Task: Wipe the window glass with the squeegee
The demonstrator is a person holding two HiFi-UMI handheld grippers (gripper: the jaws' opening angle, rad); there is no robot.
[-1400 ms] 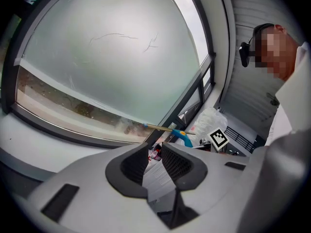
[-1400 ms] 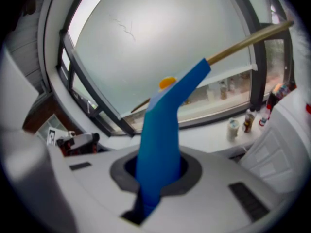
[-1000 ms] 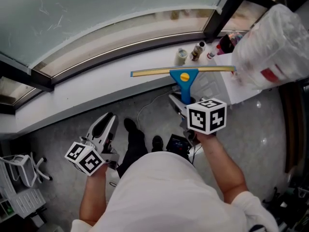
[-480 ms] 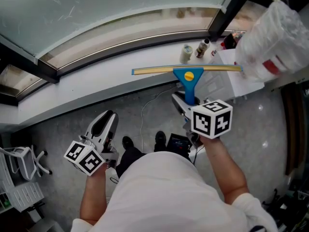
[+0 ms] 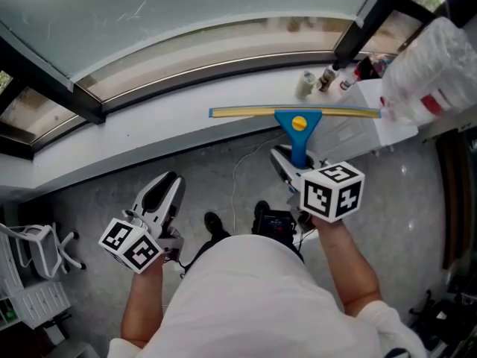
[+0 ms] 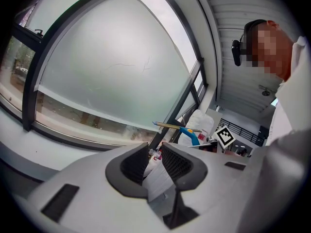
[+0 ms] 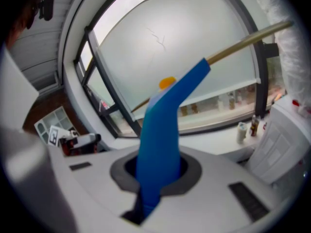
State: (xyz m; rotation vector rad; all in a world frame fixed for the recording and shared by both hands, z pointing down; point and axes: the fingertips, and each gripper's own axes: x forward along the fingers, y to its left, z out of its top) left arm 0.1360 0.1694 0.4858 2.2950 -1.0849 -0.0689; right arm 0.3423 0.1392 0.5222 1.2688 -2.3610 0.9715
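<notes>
Right tongs [image 5: 289, 164], on the near side, are clamped on the blue handle of the squeegee [image 5: 299, 122], which is held in the air over the near edge of the white window sill [image 5: 149, 129], not yet on the pane. Left tongs [image 5: 165, 189] stand slightly apart, empty. For a clean stroke, the blade should probably meet the window glass [image 5: 194, 6] flat along its whole length, then draw under even pressure, clear of the small bottles [image 5: 307, 85] at the sill's far right. Handle: smooth moulded plastic, curved, with a yellow button at the neck. Blade: a long, straight, narrow yellowish bar. Glass beyond: smooth, pale, faintly scratched.
</notes>
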